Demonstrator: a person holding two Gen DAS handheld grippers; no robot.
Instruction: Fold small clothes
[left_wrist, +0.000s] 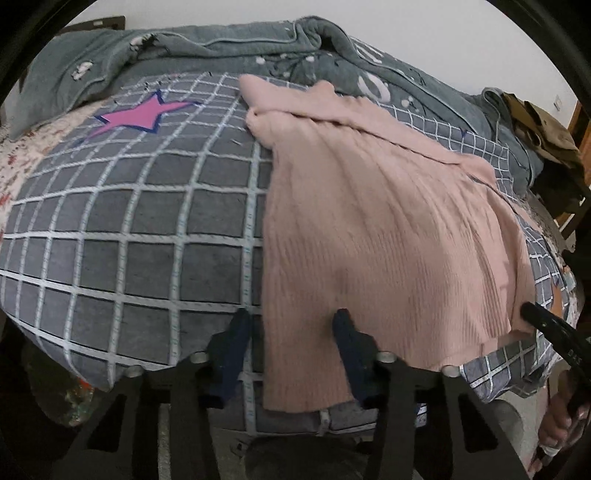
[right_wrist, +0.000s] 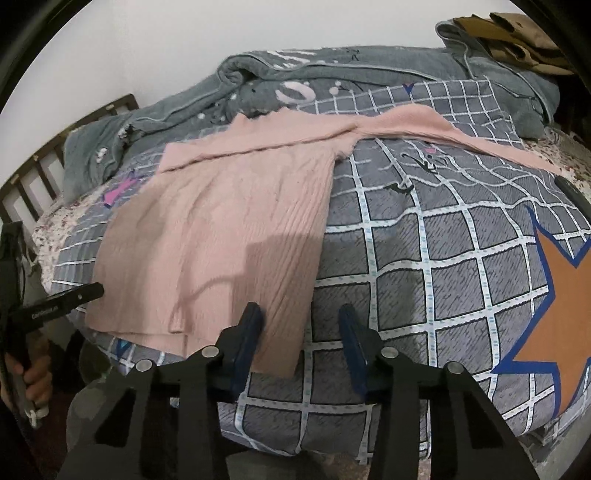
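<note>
Hand-held gripper astride hem; sweater lengthwise toward wall

Bed against a plain white wall — grey grid-patterned duvet with star motifs, rumpled grey blanket along the far side, dark slatted headboard at one end

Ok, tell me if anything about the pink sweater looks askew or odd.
The pink sweater lies mostly flat on the checked quilt, but unevenly: one sleeve stretches straight out sideways while the other is folded across the chest, and the hem hangs over the bed's near edge. No damage shows.
</note>
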